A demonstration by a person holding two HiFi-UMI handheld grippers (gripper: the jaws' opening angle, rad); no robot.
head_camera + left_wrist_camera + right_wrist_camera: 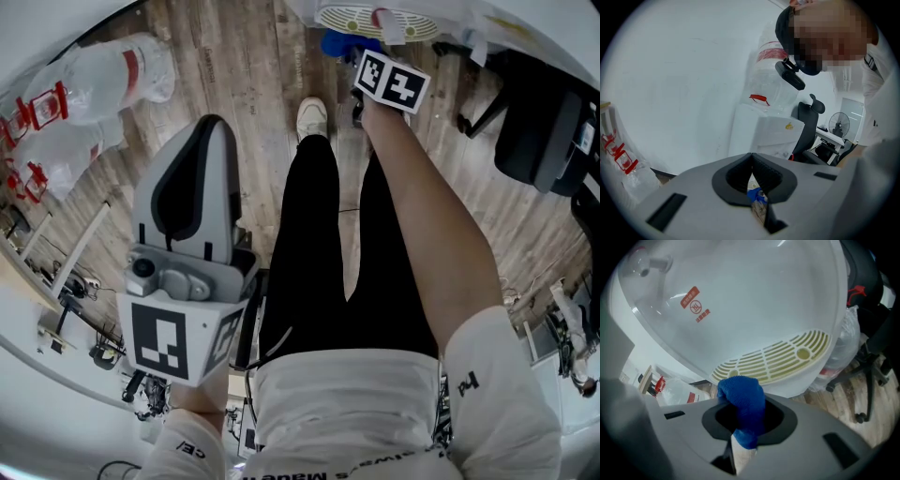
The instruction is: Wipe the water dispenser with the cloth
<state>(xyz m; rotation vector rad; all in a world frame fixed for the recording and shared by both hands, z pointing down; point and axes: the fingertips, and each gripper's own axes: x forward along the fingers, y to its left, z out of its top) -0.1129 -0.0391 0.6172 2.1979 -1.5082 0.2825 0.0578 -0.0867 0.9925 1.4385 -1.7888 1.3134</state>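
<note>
My right fingers point(779, 420) pinch the bunched blue terry cloth point(743, 399), close in front of the cream slotted drip grille point(783, 357) on the white plastic water dispenser point(740, 296). My left fingers point(733, 176) are pressed together, empty.

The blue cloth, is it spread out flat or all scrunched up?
Scrunched up. The blue cloth is bunched into a lump, pinched in the right gripper, with the water dispenser right behind it.
</note>
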